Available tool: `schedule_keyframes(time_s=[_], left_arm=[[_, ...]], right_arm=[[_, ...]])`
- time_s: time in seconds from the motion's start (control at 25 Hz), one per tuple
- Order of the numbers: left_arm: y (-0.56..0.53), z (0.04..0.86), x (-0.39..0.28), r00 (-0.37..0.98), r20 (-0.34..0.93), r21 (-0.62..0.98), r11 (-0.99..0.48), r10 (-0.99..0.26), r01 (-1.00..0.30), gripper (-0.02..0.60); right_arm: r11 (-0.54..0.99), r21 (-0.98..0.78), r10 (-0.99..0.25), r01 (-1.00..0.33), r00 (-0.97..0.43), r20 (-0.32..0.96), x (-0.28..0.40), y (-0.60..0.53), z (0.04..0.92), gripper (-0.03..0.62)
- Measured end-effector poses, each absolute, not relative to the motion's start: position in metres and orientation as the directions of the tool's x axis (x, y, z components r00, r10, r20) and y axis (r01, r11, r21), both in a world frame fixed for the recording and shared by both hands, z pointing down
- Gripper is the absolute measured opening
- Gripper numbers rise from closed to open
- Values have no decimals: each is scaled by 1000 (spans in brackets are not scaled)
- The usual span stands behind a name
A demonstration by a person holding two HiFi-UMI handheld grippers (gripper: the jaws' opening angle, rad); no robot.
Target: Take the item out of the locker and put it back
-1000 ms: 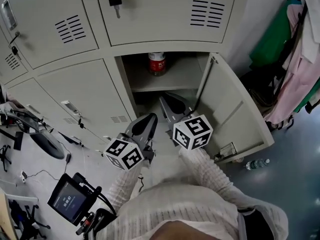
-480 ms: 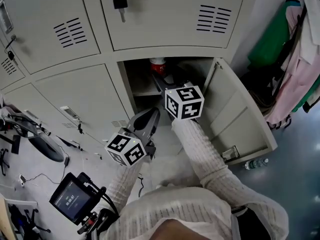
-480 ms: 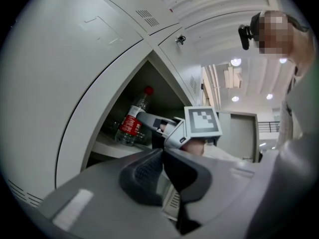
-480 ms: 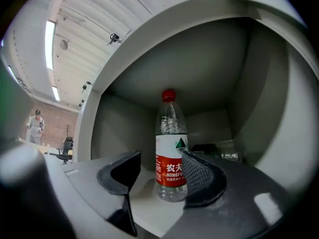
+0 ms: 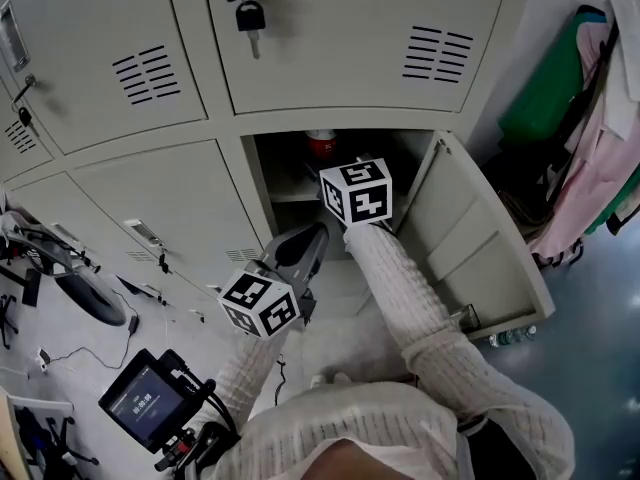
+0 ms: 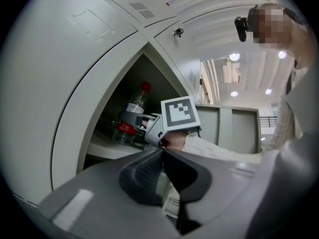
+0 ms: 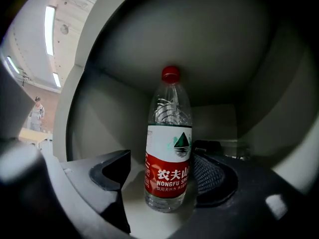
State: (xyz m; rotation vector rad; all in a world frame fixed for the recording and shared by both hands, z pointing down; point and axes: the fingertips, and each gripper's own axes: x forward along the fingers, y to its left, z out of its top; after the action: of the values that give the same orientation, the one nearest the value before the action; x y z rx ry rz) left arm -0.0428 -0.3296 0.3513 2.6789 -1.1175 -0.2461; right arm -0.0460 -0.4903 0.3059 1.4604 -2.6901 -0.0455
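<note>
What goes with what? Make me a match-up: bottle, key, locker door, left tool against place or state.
Things:
1 bottle
2 key
3 locker door
4 left tool

Places or states:
A swung open
B hangs on the upper door
C shut, empty
D upright on the shelf

Pairs: 1-D, 2-B, 3-A, 4-C
</note>
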Motion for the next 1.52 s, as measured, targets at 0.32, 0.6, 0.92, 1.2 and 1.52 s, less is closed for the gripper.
schedule_keyframes(time_s=[0.32, 0.6, 0.92, 1.2, 1.52], left_arm=[[-324, 356, -50, 678, -65, 280, -666, -732, -692, 6], [-315, 360, -54, 664, -64, 276, -652, -745, -706, 6], [-307, 354, -55, 658, -72, 266, -650, -750, -712, 6], [-307, 348, -59, 648, -78, 257, -643, -758, -721, 6], [-307, 342, -54, 655, -88, 233, -655, -750, -719, 6]], right_arm=[[491, 85, -866, -867, -474, 162, -49, -513, 318, 362], [470, 66, -874, -880, -453, 179, -46, -517, 319, 328], [479, 57, -869, -876, -464, 173, -45, -512, 319, 314], [513, 50, -850, -857, -499, 171, -45, -501, 318, 310], [586, 4, -798, -810, -576, 175, -41, -472, 319, 310]])
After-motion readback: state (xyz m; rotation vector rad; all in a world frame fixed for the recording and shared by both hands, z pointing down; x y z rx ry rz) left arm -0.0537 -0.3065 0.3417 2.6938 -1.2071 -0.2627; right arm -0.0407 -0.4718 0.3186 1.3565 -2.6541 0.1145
